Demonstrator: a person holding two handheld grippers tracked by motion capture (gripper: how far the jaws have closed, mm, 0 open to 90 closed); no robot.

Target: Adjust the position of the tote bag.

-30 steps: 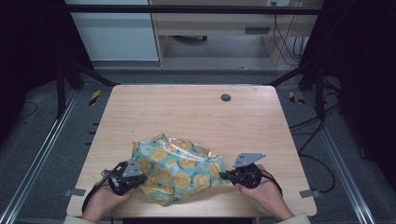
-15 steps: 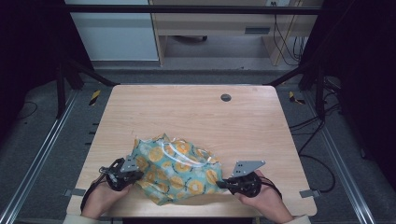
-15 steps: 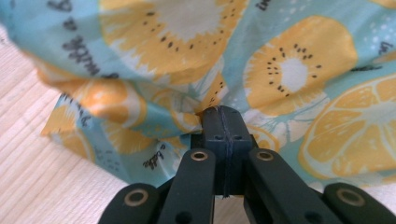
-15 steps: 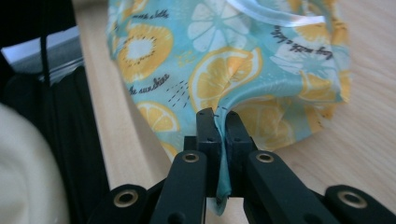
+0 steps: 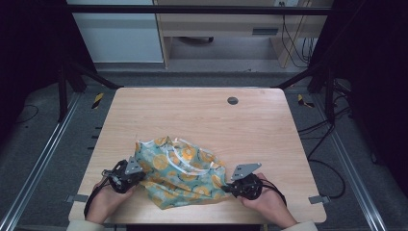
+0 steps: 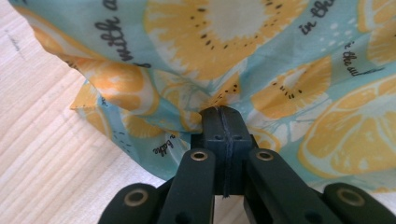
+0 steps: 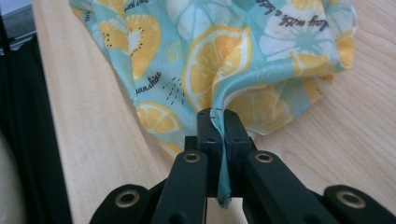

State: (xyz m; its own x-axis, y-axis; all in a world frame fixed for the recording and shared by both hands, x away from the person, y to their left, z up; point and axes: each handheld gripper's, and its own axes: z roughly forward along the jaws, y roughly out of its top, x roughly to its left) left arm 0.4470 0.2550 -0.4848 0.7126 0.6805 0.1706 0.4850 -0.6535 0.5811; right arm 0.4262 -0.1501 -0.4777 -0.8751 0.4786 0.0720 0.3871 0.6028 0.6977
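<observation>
A teal cloth [image 5: 180,172] printed with orange and lemon slices lies crumpled near the table's front edge. My left gripper [image 5: 133,176] is shut on the cloth's left side; in the left gripper view the fabric [image 6: 261,70] bunches right at the closed tips of the left gripper [image 6: 223,111]. My right gripper [image 5: 230,189] is shut on the cloth's right side. The right gripper view has a fold of cloth [image 7: 219,60] pinched between the black jaws of the right gripper [image 7: 218,113], with a strip hanging below. A hand holds each gripper from the bottom of the high view.
The light wooden table [image 5: 202,120] has a round dark grommet [image 5: 233,100] near its far edge. Metal frame rails [image 5: 43,154] run along both sides, and cables [image 5: 320,144] lie on the floor at the right. A cabinet [image 5: 120,33] stands behind the table.
Both grippers have drawn back toward the front edge with the cloth. The cloth has sunk from a raised bundle to a flatter, wider heap on the table.
</observation>
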